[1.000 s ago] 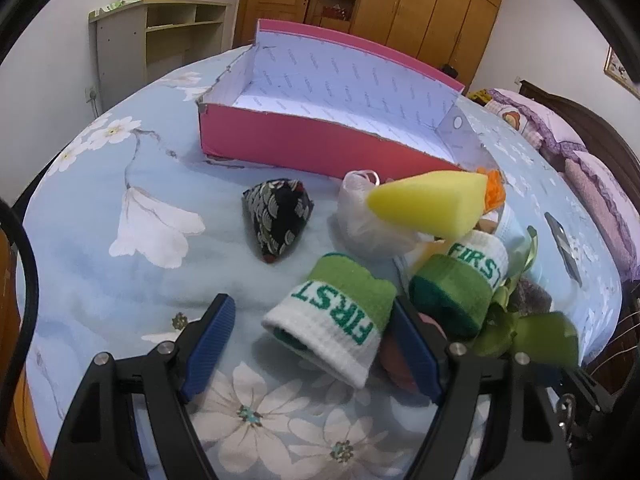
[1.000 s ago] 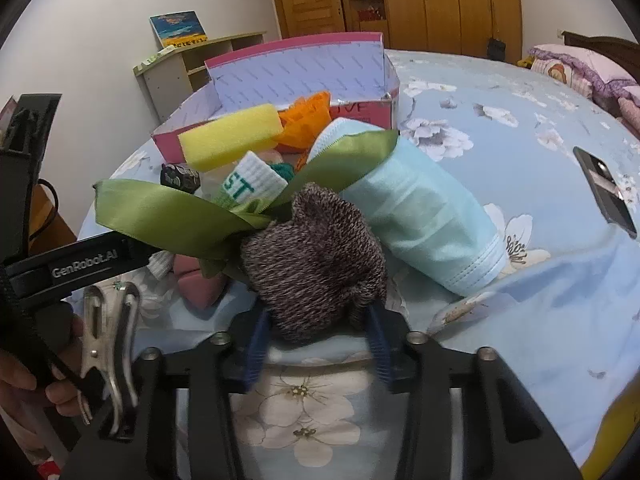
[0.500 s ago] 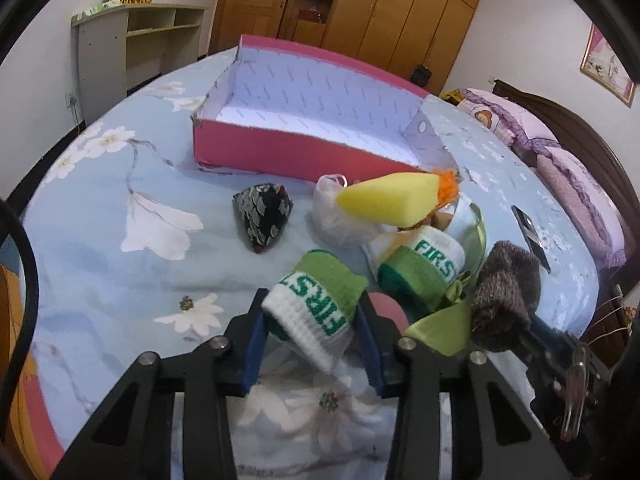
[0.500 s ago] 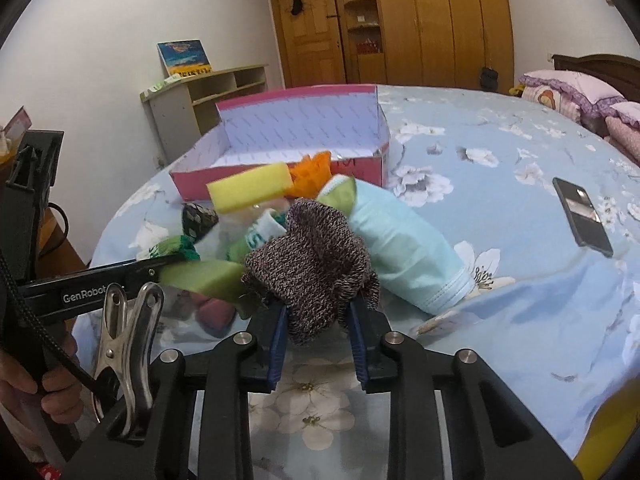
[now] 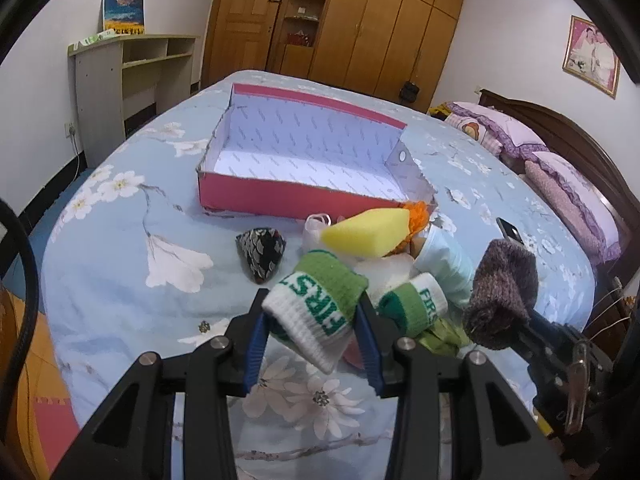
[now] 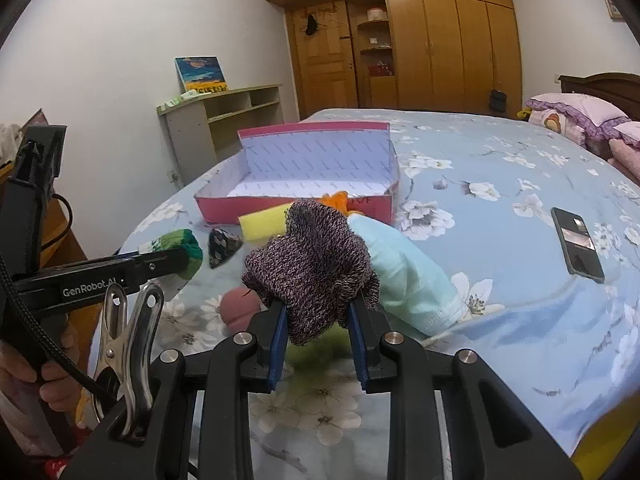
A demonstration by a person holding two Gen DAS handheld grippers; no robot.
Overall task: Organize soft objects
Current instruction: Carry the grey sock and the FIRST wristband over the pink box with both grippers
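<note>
My left gripper (image 5: 312, 320) is shut on a green and white knitted wristband (image 5: 316, 308) marked FIRST, lifted off the bed. My right gripper (image 6: 318, 312) is shut on a brown-purple knitted sock (image 6: 312, 264), also lifted; the same sock (image 5: 502, 292) shows at the right of the left wrist view. A second FIRST wristband (image 5: 416, 304), a yellow sponge (image 5: 364, 232), a black patterned pouch (image 5: 262, 250), a light blue mask (image 6: 404, 276) and a pink soft piece (image 6: 238, 304) lie in a pile on the bed. The open pink box (image 5: 280, 196) stands behind them with nothing inside.
A black phone (image 6: 576, 244) lies on the floral bedspread to the right. Pillows (image 5: 560, 184) and a headboard are at the far right. A shelf unit (image 5: 120, 84) and wooden wardrobes (image 5: 360, 24) stand beyond the bed. A hand (image 6: 52, 376) holds the left gripper's handle.
The left jaws closed on the wristband and the right jaws tightened on the sock. Both grippers then rose with their items off the bed.
</note>
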